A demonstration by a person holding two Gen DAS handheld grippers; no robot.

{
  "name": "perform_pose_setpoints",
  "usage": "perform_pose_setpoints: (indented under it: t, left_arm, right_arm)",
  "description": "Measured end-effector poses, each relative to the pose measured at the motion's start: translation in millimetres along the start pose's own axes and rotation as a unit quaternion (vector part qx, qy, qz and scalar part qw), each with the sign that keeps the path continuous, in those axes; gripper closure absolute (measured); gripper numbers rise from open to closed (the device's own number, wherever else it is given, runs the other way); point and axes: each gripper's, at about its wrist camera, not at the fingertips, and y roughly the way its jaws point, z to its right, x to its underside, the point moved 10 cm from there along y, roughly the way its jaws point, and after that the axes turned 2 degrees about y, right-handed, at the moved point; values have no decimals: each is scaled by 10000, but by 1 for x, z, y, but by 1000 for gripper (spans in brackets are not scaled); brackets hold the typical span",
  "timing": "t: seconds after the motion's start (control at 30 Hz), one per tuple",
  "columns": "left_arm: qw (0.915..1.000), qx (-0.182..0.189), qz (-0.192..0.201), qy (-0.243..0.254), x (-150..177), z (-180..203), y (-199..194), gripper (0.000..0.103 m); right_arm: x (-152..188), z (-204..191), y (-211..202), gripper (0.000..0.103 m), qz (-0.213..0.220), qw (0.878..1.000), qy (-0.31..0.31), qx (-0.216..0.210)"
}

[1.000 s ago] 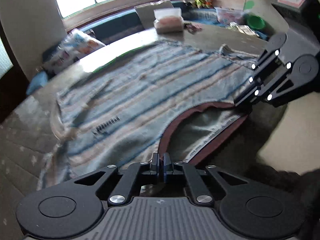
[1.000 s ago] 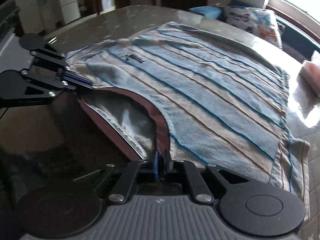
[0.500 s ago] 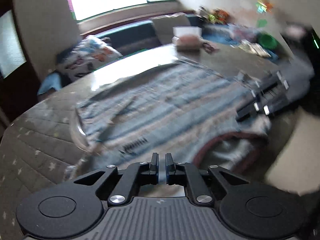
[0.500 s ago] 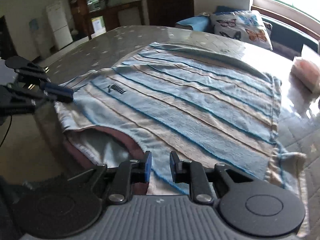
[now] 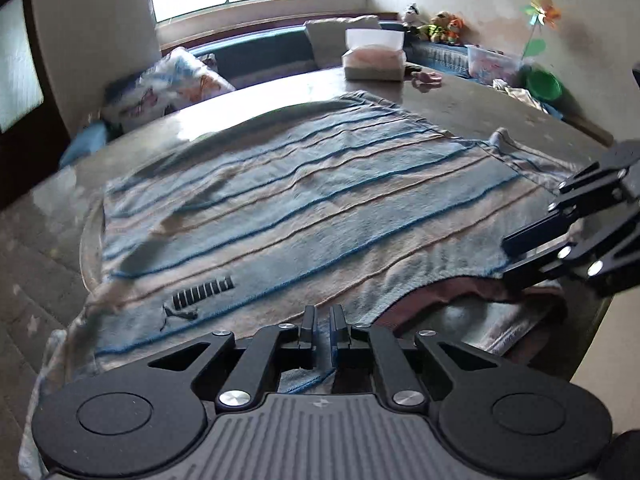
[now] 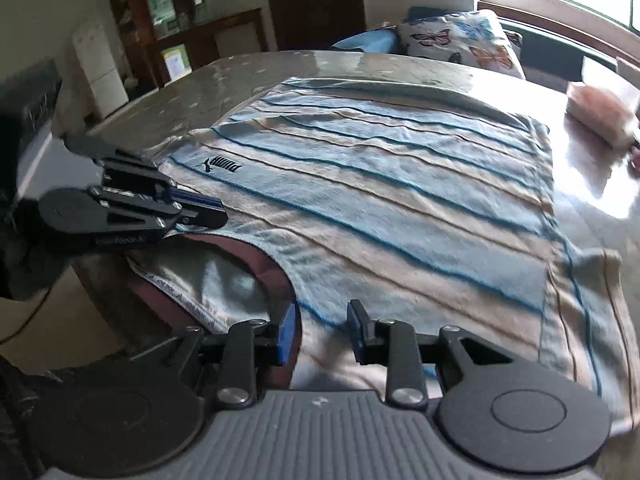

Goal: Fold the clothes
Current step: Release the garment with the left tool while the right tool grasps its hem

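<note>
Striped shirt (image 5: 304, 216) lies spread flat, front up, on the counter (image 5: 472, 104), its collar (image 6: 256, 264) at the near edge and its hem toward the window; the long axis runs from the collar away across the counter, stripes crossing it. Left tongs (image 5: 322, 322) hover over the shoulder beside the collar, fingers parted by a narrow gap, nothing between them. Right tongs (image 6: 322, 320) stand wide apart over the other shoulder, released. A tissue box (image 5: 374, 60) sits beyond the hem.
</note>
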Motion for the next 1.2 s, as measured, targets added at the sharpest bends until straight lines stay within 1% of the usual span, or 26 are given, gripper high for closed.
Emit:
perform_pose_setpoints:
  t: [0.07,0.13,0.17,0.2,0.3,0.33,0.37,0.43,0.47,0.5,0.53,0.57,0.63,0.67,0.73,0.8,0.83,0.87,0.9,0.93,1.0,1.03,1.1,1.17,1.2]
  left_arm:
    - [10000,-3,20,11,-2,-1,-2,93]
    - [10000,5,44,25,-5,0,-4,85]
    - [10000,31,65,39,-7,4,-4,82]
    - [9999,56,87,52,-9,7,-3,77]
    - [9998,132,151,93,-17,17,-2,70]
    - [9997,158,172,106,-19,21,-1,65]
    - [9996,183,193,120,-21,24,-1,62]
    - [9993,234,236,147,-26,31,0,59]
    - [9992,257,254,165,-29,34,1,57]
    - [9991,276,269,190,-31,38,2,52]
    - [9989,296,283,215,-34,42,3,50]
    - [9988,316,297,239,-36,46,4,50]
    - [9984,355,326,289,-41,54,6,45]
    - [9982,374,340,314,-44,58,7,43]
    - [9978,414,369,363,-49,66,10,35]
    - [9973,453,397,413,-54,73,12,32]
    - [9971,472,407,442,-56,77,13,30]
    - [9968,493,413,479,-57,82,14,27]
    - [9964,517,426,513,-59,87,16,22]
    - [9961,541,439,539,-61,92,17,20]
    - [9956,590,446,584,-63,101,19,17]
    - [9953,610,448,600,-64,105,19,13]
    - [9949,633,446,639,-65,112,21,8]
    - [9947,646,419,680,-65,117,24,7]
    - [9946,651,402,699,-64,119,26,7]
  right_arm:
    - [4,7,-9,73,64,9999,138,58]
    - [6,21,-21,70,204,9988,378,227]
    - [7,29,-27,69,286,9976,523,339]
    - [7,40,-32,69,376,9958,687,477]
    - [16,77,-48,69,573,9863,1213,965]
    - [20,88,-53,69,628,9821,1389,1103]
    - [25,99,-56,69,668,9783,1534,1220]
    - [34,120,-64,69,744,9697,1819,1450]
    - [40,128,-66,69,753,9669,1906,1520]
    - [45,135,-69,69,760,9641,1988,1586]
    - [48,137,-71,69,816,9630,2016,1594]
    - [50,140,-75,67,840,9614,2038,1646]
    - [54,148,-80,62,892,9566,2117,1790]
    - [55,152,-82,62,918,9541,2157,1863]
    - [59,159,-86,62,971,9488,2236,2007]
    - [62,167,-91,59,1023,9433,2314,2151]
    - [64,171,-93,56,1049,9403,2353,2222]
    - [66,175,-96,56,1074,9374,2392,2294]
    - [67,179,-98,56,1100,9343,2431,2365]
    - [68,182,-97,56,1116,9329,2485,2353]
    - [69,183,-96,56,1139,9329,2494,2335]
    - [69,183,-96,57,1150,9327,2488,2346]
    - [69,184,-95,61,1176,9318,2498,2355]
    - [70,183,-96,72,1198,9311,2499,2371]
    - [70,184,-97,75,1208,9304,2504,2389]
